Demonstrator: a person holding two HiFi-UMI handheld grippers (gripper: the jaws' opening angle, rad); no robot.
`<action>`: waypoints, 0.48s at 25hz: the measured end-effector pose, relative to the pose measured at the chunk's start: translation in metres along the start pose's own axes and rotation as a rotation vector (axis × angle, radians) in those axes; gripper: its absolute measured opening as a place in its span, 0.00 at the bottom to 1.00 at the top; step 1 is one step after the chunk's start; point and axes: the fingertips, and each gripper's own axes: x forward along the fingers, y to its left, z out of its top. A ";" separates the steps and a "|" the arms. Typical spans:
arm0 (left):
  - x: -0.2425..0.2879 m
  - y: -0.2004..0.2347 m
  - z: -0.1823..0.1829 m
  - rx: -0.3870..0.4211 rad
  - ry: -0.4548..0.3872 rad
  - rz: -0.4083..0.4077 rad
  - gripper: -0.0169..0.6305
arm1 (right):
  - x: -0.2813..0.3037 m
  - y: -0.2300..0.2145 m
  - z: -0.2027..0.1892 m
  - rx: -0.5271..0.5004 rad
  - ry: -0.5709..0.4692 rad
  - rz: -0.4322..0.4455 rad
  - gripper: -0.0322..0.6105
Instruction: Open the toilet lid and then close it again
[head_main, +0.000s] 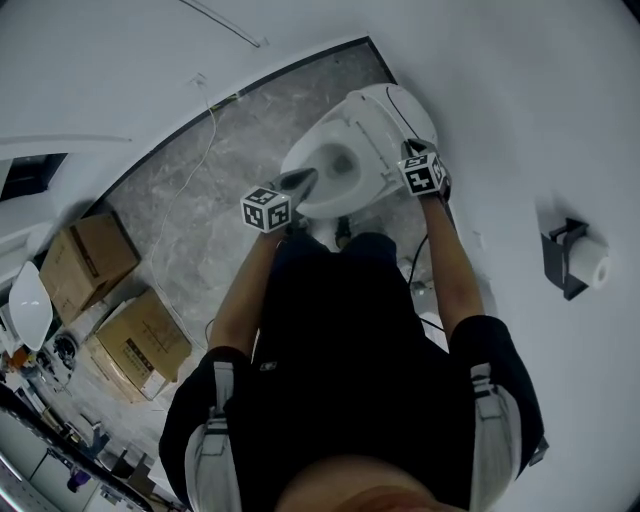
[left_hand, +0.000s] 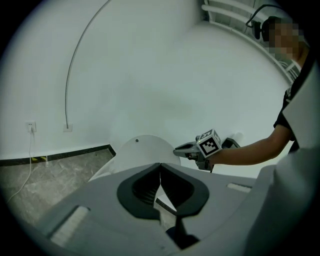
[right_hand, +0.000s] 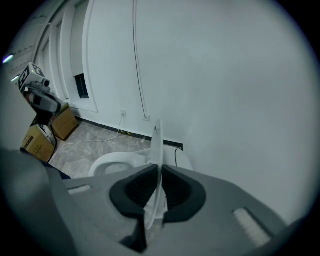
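Note:
The white toilet (head_main: 300, 170) stands against the wall with its lid (head_main: 385, 120) raised. My right gripper (head_main: 410, 152) is shut on the lid's edge. In the right gripper view the thin lid (right_hand: 157, 145) runs edge-on between the pads of that gripper (right_hand: 159, 180), with the bowl's seat (right_hand: 112, 162) below to the left. My left gripper (head_main: 310, 177) hovers over the front left of the bowl. It is shut with nothing between its pads (left_hand: 160, 175). In the left gripper view the lid (left_hand: 142, 150) shows ahead, and the right gripper (left_hand: 184, 149) reaches to it from the right.
Two cardboard boxes (head_main: 85, 255) (head_main: 145, 340) sit on the grey marble floor at the left. A thin cable (head_main: 195, 170) trails across the floor to a wall socket (left_hand: 31, 127). A toilet paper holder (head_main: 578, 260) hangs on the wall at the right.

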 end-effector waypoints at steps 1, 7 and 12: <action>-0.003 0.000 -0.001 -0.002 -0.004 0.004 0.04 | 0.002 -0.006 -0.001 0.014 0.001 -0.004 0.10; -0.015 0.007 -0.014 -0.029 -0.001 0.049 0.04 | 0.012 -0.037 -0.009 0.089 0.012 -0.018 0.09; -0.021 0.008 -0.019 -0.038 -0.006 0.074 0.04 | 0.019 -0.057 -0.017 0.135 0.031 -0.012 0.09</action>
